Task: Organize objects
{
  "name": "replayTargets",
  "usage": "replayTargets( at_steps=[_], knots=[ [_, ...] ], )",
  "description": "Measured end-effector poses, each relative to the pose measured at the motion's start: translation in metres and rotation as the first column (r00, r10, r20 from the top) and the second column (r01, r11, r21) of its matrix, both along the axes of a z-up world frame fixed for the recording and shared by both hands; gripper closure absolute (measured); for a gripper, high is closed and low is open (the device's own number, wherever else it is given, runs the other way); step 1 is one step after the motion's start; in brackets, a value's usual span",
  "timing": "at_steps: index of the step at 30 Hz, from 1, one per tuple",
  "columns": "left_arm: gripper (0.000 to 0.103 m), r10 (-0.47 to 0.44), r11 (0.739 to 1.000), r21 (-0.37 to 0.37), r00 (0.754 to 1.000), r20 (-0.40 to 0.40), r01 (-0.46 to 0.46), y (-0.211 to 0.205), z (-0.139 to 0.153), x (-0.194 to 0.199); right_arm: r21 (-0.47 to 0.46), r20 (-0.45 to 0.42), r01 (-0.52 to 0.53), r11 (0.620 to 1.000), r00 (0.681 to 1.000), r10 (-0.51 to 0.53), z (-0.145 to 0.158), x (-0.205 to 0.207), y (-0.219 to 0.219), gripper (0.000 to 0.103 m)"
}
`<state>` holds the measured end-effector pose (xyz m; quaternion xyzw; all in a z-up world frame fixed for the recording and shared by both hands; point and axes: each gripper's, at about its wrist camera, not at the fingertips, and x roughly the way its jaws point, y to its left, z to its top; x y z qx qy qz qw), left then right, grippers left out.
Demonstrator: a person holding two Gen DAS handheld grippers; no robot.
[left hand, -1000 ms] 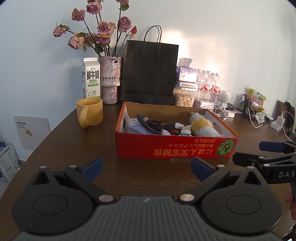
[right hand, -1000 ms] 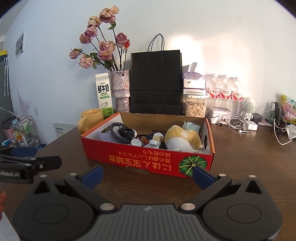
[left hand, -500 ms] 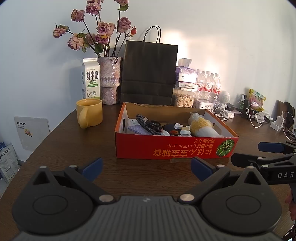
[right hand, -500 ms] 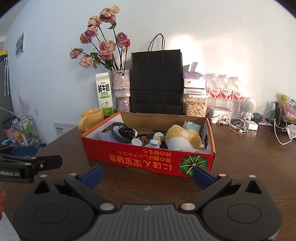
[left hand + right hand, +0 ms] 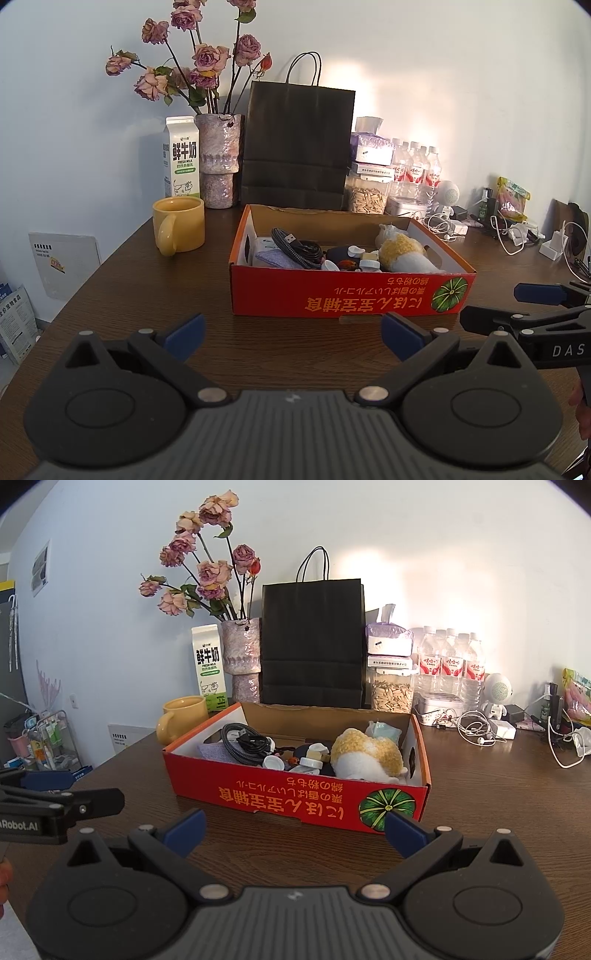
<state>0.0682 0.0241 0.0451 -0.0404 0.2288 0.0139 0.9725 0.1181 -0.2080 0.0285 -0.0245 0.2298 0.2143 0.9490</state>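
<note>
both grippers hang low over the near edge of the bench (image 5: 110, 288), level with each other, facing the red cardboard box (image 5: 351, 295). left gripper (image 5: 291, 332): fingers spread wide, nothing between them. right gripper (image 5: 293, 825): same, released and empty.

the loose items all lie inside the box: braided cable (image 5: 295, 247) coiled at the left, a flat lilac cloth (image 5: 275, 258) under it, small white-capped bottles (image 5: 310, 762) in the middle, a plush toy (image 5: 365, 757) at the right. that layout fits either items collected into the box or items waiting to be taken out; the pictures don't settle which, so no move is called here.

handling judgement, whichever way it goes:
- cable: limp, coiled, will trail and snag the caps. pinch across the bundle, not one strand.
- bottles: small, round, hard plastic, likely to roll or squirt out. close on the body, square.
- plush: fuzzy, soft, compresses. needs a deep bite, forgiving otherwise.
- box: thin corrugated walls, cut-out handle on the right end, light. it'll probably slide on the smooth dark wood if nudged, so come in from above the rim.

yellow ceramic mug (image 5: 179, 225) stands far left of the box, apart from it; milk carton (image 5: 181, 157), vase (image 5: 218, 158) and black paper bag (image 5: 299, 144) line the far wall.
</note>
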Motion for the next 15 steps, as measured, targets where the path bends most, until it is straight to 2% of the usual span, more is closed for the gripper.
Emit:
replayTargets(
  at_steps=[15],
  knots=[
    [0.0, -0.004, 1.0, -0.023, 1.0, 0.001, 0.005, 0.0004, -0.0006, -0.0029, -0.002, -0.003, -0.002, 1.0, 1.0, 0.002, -0.0028, -0.0028, 0.0023, 0.0]
  ],
)
